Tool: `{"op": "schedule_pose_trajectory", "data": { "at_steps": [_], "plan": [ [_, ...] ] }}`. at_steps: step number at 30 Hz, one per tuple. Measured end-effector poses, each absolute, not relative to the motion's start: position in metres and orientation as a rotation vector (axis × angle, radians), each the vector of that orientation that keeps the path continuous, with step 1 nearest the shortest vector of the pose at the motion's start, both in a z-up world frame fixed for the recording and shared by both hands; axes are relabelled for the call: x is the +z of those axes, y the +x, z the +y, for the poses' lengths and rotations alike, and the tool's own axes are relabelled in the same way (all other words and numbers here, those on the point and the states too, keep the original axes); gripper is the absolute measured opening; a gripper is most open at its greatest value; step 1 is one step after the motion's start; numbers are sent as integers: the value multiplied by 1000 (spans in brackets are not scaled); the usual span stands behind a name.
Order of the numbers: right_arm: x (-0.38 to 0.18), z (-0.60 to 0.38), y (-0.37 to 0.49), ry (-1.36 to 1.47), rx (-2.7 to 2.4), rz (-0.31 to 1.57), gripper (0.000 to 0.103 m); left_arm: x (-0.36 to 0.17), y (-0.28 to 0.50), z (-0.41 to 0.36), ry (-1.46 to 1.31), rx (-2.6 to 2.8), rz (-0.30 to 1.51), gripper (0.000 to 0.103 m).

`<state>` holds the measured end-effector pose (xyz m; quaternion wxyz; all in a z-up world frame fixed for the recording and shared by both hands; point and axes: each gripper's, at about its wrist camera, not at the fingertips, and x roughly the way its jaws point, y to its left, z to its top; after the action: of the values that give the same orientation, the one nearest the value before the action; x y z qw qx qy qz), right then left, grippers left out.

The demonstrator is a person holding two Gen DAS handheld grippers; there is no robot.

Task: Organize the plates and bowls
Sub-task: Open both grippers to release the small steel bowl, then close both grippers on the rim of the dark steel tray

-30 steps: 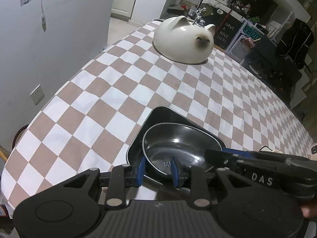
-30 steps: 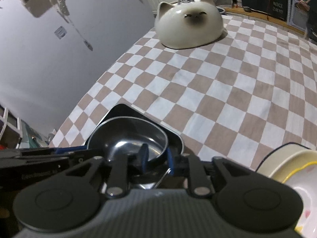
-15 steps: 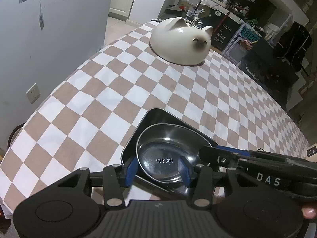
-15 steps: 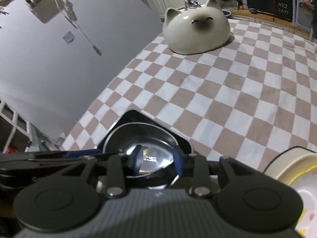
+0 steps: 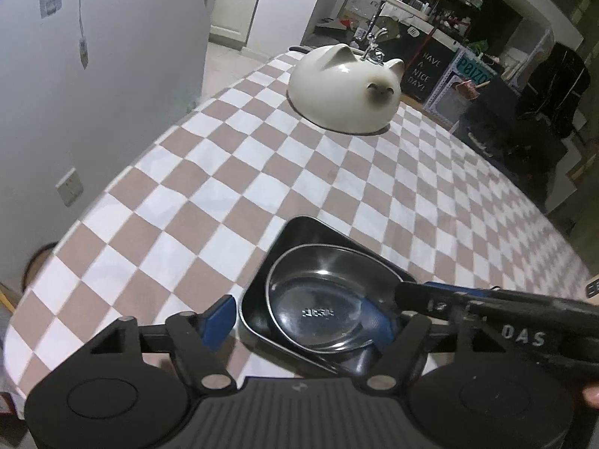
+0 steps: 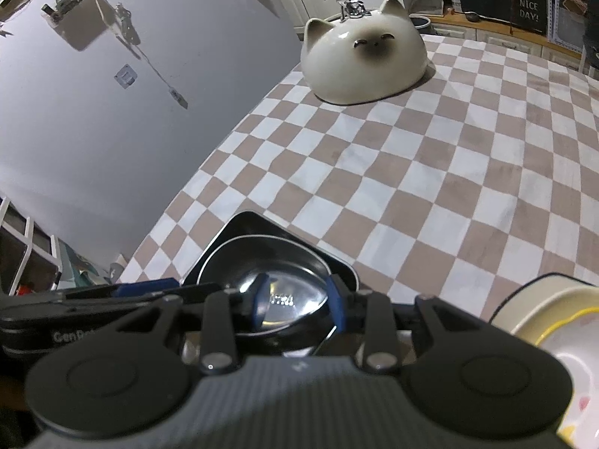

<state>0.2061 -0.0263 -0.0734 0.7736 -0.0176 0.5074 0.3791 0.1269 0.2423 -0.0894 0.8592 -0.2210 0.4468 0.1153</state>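
A round steel bowl (image 5: 318, 299) sits inside a black square dish (image 5: 299, 232) on the checked tablecloth, also in the right wrist view as bowl (image 6: 262, 262) in dish (image 6: 247, 224). My left gripper (image 5: 303, 321) is open, its fingers spread either side of the dish's near edge. My right gripper (image 6: 297, 307) is open over the bowl's near rim. A cream cat-shaped bowl (image 5: 344, 89) lies upside down at the far end of the table; it also shows in the right wrist view (image 6: 363, 63).
A cream and yellow-rimmed bowl stack (image 6: 543, 318) stands at the right, close to my right gripper. The table's left edge (image 5: 123, 176) runs along a grey wall. Shelves and a chalkboard sign (image 5: 426, 71) stand beyond the far end.
Both grippers have opened wider and let go of the steel bowl's rim. The bowl now rests in the black dish. Both grippers have drawn back slightly.
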Motion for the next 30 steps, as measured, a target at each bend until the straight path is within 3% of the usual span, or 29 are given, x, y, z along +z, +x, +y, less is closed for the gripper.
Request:
{"op": "schedule_pose_trajectory", "data": {
  "at_steps": [11, 17, 19, 23, 26, 30],
  "plan": [
    [-55, -44, 202, -1, 774, 1044, 72, -80, 132, 265, -490, 233, 895, 78],
    [-56, -70, 203, 177, 718, 1107, 74, -76, 150, 288, -449, 205, 887, 76],
    [-58, -78, 200, 254, 716, 1127, 71, -77, 159, 291, -402, 185, 901, 66],
    [-62, -86, 187, 313, 668, 1141, 50, -86, 173, 293, -355, 165, 956, 51],
    [-71, -90, 179, 373, 644, 1174, 38, -93, 183, 290, -306, 154, 979, 46],
    [-85, -89, 171, 410, 611, 1206, 32, -99, 194, 290, -270, 130, 994, 44]
  ]
}}
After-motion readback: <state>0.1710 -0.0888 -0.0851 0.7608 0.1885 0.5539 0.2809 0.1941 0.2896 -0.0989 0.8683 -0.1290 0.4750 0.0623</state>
